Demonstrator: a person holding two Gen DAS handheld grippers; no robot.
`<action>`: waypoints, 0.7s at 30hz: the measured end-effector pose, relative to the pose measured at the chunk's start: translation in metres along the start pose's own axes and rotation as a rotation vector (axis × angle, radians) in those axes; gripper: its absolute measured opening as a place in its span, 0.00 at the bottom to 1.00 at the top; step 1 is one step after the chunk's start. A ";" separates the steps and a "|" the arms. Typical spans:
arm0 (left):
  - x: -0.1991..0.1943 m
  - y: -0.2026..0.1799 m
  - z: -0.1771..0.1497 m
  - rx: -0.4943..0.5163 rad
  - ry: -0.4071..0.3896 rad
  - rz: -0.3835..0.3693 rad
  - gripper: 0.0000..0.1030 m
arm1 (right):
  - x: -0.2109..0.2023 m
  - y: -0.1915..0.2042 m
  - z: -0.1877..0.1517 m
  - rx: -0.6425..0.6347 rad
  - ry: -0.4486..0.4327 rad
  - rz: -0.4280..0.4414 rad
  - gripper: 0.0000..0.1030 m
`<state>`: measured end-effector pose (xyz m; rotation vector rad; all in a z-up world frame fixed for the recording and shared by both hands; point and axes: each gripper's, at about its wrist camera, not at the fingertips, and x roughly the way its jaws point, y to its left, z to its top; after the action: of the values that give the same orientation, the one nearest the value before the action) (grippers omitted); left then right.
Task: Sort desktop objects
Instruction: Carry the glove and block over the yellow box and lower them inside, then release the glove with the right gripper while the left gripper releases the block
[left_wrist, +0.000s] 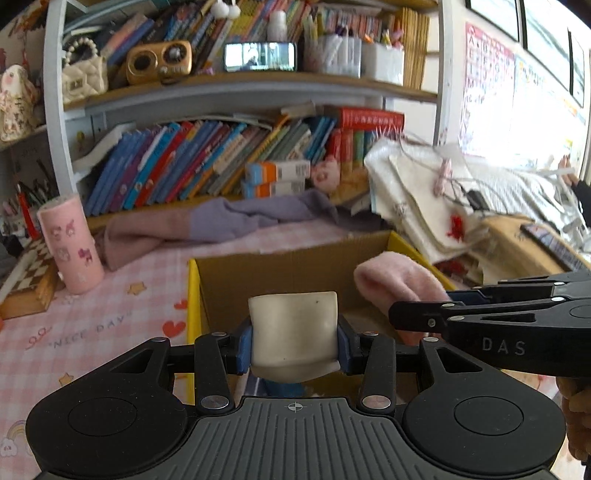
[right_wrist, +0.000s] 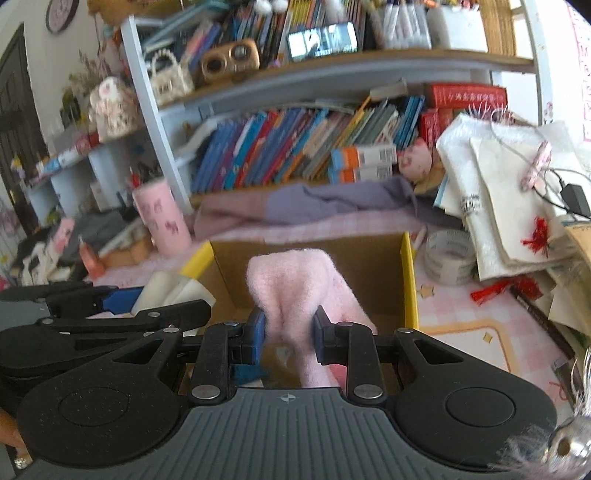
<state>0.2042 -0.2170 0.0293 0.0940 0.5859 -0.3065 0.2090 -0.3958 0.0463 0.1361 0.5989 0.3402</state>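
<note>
Over the open cardboard box (left_wrist: 295, 266) on the pink checked surface (left_wrist: 92, 325), the left claw (left_wrist: 294, 341) is clamped on a cream-white squarish object (left_wrist: 293, 332) and the right claw (right_wrist: 289, 334) pinches a fluffy pink cloth (right_wrist: 295, 280). Both items look ready for dropping in, so the next move is probably lowering and opening each claw. What already lies inside the box is mostly hidden; only something blue (right_wrist: 245, 374) shows near its bottom.

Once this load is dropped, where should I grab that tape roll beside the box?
The tape roll lies flat, hole up, on the desk right of the cardboard box. Come from above with the right hand-held gripper, one finger inside the hole, pinching the near wall.
</note>
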 end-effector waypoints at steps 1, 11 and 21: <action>0.002 -0.001 -0.001 0.004 0.007 0.001 0.41 | 0.003 -0.001 -0.002 -0.002 0.012 -0.002 0.23; 0.014 -0.001 -0.014 0.011 0.069 -0.005 0.42 | 0.019 -0.003 -0.016 -0.014 0.094 -0.015 0.27; 0.011 0.002 -0.018 0.001 0.069 -0.001 0.45 | 0.021 -0.003 -0.022 -0.013 0.121 -0.026 0.31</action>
<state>0.2044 -0.2151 0.0083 0.1051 0.6538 -0.3053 0.2137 -0.3903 0.0167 0.0951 0.7176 0.3285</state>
